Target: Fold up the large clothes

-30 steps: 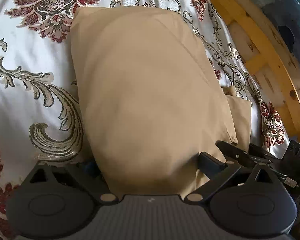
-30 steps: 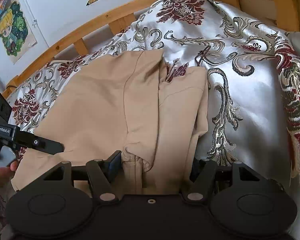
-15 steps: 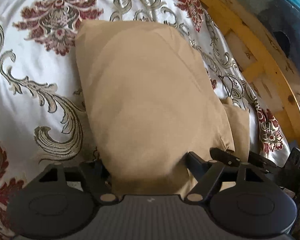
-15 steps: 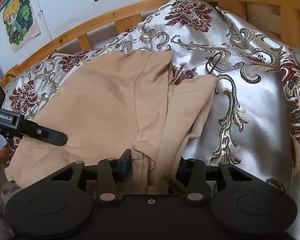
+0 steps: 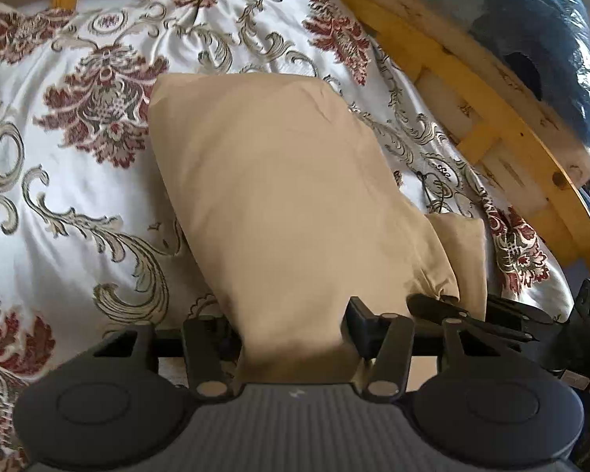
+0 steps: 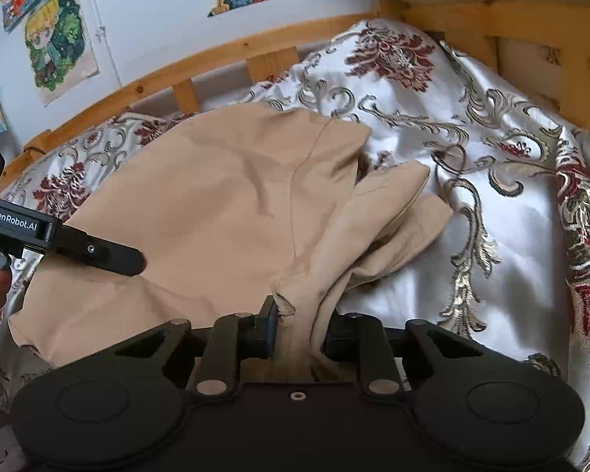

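both claws just closed in on the near edge of the tan cotton garment [image 5: 287, 212] spread on the floral satin bedspread [image 5: 70, 181], left gripper [image 5: 291, 338] half-wide, right gripper [image 6: 299, 330] pinching a bunched fold, so looks like grab done, next lift and fold over evenly.

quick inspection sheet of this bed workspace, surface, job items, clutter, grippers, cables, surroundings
surface: bed under a white satin cover with red and grey floral scrolls, rumpled.
job's things: one tan garment, partly folded, its near edge gathered into both grippers.
clutter: nothing seen.
grippers: left gripper jaws have just been closing, cloth bunched between them; right gripper jaws have just been closing, pinching a bunched fold of the garment.
cables: nothing seen.
surroundings: wooden bed frame, cartoon posters on the wall, dark bundle beyond the frame.
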Tool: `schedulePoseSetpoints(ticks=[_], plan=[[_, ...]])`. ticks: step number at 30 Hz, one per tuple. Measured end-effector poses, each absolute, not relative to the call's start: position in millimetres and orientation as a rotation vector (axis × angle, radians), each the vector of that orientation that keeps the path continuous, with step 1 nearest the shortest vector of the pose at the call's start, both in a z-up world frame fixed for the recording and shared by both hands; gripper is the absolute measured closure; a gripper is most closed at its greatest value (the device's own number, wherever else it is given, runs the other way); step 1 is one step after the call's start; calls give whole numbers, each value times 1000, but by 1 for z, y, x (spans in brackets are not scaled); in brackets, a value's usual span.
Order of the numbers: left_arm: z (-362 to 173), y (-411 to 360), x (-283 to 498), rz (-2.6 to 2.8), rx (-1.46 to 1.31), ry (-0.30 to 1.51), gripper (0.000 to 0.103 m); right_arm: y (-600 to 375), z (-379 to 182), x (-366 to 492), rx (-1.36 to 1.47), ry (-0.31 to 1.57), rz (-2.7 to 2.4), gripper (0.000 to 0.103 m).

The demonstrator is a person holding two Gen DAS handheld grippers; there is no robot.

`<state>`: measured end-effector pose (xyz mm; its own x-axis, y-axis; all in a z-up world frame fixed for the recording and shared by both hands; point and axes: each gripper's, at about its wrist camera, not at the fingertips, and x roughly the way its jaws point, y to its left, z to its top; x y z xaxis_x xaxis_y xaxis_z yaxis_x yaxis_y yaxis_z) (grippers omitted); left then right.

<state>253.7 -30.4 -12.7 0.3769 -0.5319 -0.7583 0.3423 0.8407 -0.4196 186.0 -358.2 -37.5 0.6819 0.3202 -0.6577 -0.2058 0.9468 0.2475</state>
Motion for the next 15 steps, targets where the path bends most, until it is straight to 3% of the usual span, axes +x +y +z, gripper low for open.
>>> schedulePoseSetpoints(ticks=[15], plan=[[23,58,237,-442,-191,893,52,-235,-6,205,5,556,442,83]])
